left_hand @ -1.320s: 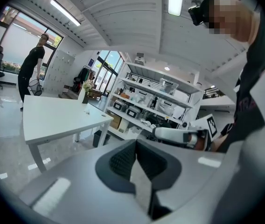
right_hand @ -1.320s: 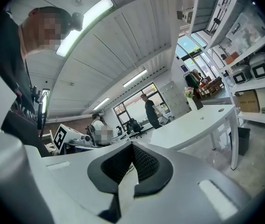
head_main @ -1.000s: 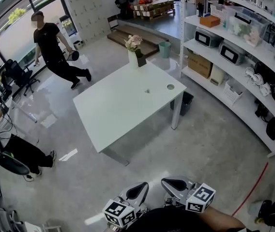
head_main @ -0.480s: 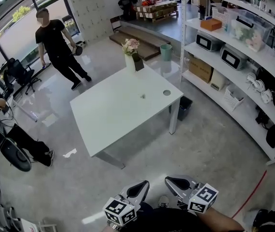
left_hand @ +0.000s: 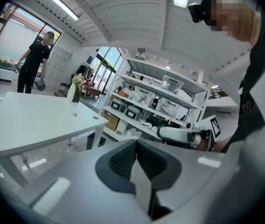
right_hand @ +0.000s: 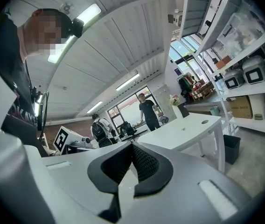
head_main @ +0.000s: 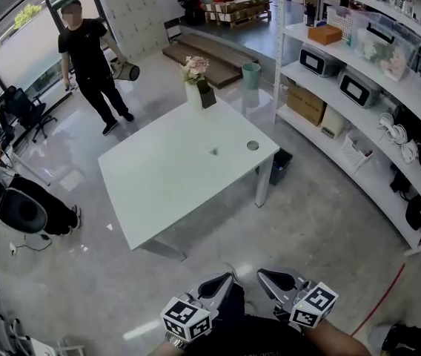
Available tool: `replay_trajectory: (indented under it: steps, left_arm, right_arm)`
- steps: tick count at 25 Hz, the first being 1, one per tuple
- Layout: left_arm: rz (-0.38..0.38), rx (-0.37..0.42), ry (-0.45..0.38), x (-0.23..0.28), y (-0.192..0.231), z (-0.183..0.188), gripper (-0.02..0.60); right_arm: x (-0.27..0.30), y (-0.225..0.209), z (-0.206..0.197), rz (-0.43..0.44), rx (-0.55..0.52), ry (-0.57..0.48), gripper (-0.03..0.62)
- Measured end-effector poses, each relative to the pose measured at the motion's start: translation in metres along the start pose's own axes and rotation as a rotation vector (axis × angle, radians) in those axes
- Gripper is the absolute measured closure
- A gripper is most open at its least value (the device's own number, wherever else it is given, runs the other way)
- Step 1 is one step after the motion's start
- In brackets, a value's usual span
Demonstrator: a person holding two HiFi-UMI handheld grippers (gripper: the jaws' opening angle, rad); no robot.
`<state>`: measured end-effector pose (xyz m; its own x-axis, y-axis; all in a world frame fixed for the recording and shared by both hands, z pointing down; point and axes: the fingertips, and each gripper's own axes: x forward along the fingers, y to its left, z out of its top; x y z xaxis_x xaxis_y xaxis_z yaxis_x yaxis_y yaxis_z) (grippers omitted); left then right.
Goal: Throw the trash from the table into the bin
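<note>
Gripping nothing — left gripper and right gripper both fully closed

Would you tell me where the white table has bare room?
The table is mostly bare: everything from the small scrap to the near edge is free. Only the far corner is taken, by the flower vase; a round hole sits near the right edge.

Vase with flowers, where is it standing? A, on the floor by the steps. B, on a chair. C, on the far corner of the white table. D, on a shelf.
C: the head view shows the vase standing on the far corner of the table.
</note>
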<state>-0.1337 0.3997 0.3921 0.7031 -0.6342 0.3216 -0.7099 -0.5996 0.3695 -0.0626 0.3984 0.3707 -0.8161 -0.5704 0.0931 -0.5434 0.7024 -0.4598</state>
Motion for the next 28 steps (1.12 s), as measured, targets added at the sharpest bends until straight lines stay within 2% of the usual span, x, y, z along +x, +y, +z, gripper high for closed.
replay_trajectory:
  steps: [7, 14, 22, 28]
  left_arm:
    - [-0.031, -0.008, 0.003, 0.045, 0.045, 0.032, 0.574]
    - [-0.023, -0.017, 0.002, 0.080, 0.101, 0.073, 0.574]
    - [0.014, -0.019, -0.012, 0.094, 0.175, 0.108, 0.574]
    - [0.055, -0.037, -0.023, 0.098, 0.207, 0.121, 0.574]
  right_arm:
    - [0.038, -0.050, 0.027, -0.045, 0.000, -0.006, 0.594]
    - [0.092, -0.096, 0.056, -0.055, 0.010, 0.010, 0.595]
    - [0.177, -0.129, 0.085, -0.019, -0.027, 0.017, 0.595]
    - [0.214, -0.154, 0.102, -0.009, -0.048, 0.026, 0.594]
